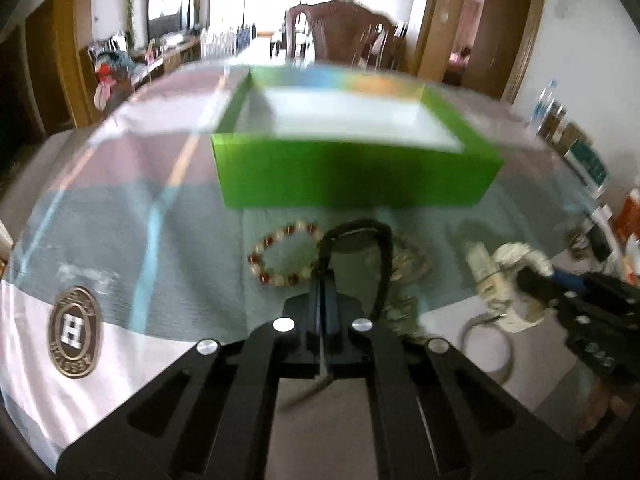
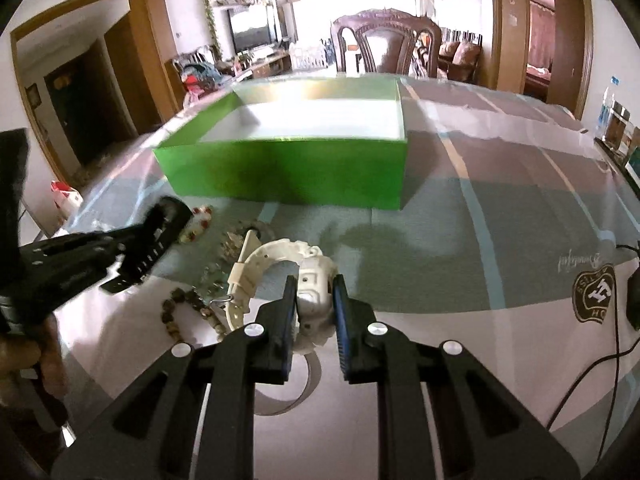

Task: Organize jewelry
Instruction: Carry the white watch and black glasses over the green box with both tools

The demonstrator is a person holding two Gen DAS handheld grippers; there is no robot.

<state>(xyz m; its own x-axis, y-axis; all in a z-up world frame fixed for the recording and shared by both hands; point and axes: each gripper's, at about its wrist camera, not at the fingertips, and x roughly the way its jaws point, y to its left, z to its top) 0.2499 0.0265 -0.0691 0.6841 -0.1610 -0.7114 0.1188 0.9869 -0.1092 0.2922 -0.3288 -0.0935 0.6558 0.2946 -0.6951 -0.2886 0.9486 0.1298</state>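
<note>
An open green box [image 1: 352, 176] with a white inside stands ahead on the table; it also shows in the right wrist view [image 2: 288, 176]. My left gripper [image 1: 322, 276] is shut on a black watch strap [image 1: 384, 256] and holds it above the cloth. A red and cream bead bracelet [image 1: 280, 254] lies just left of it. My right gripper [image 2: 314, 300] is shut on a white watch [image 2: 316, 284], lifted slightly. The white watch [image 1: 520, 280] and right gripper [image 1: 568, 296] show at the right of the left wrist view. The left gripper [image 2: 160, 232] with the black watch shows at the left.
A silver bangle [image 2: 296, 384] lies under the right gripper. A dark bead bracelet [image 2: 188, 312] and small glittery pieces [image 2: 230, 246] lie on the cloth. A black cable [image 2: 616, 344] runs at the right. Bottles and boxes [image 1: 568, 128] stand along the right edge.
</note>
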